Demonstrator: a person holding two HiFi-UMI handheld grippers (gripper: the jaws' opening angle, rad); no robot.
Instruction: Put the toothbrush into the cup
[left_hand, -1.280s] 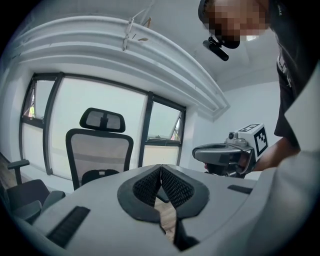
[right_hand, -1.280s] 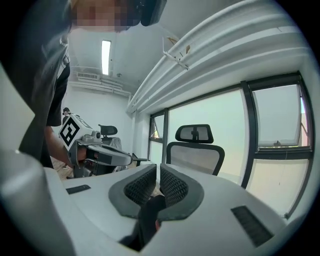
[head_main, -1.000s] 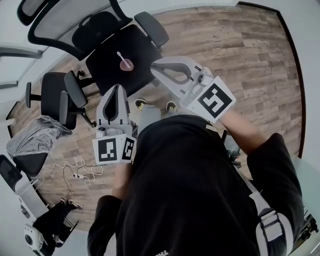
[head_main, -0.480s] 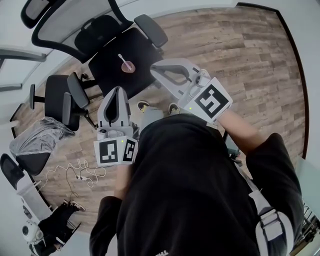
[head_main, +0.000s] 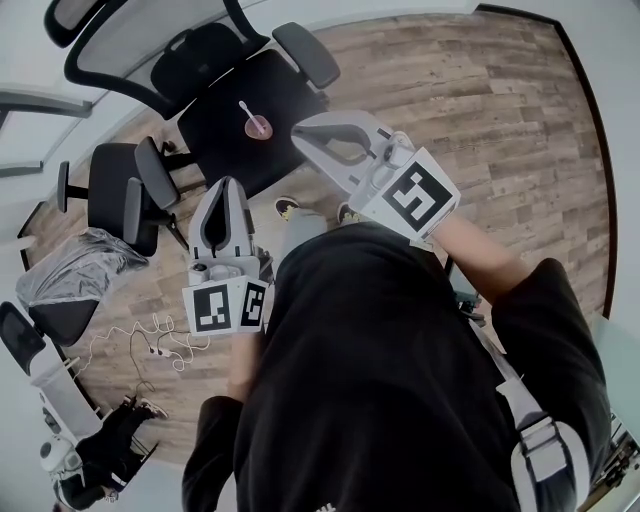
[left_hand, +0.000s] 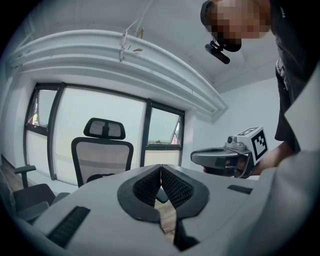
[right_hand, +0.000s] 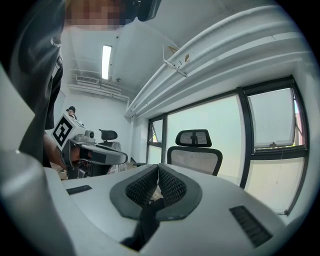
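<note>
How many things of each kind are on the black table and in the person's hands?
2 grippers: left gripper and right gripper, each with its fingers closed on nothing
1 pink cup
1 toothbrush
Total: 4

wood floor (head_main: 500, 120) | black table (head_main: 230, 140) | office chairs (head_main: 115, 190) | windows (left_hand: 65, 130) | ceiling light (right_hand: 105, 55)

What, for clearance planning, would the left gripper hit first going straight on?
Probably the black mesh-backed office chair, though the left gripper aims slightly right of it; depth unclear.
</note>
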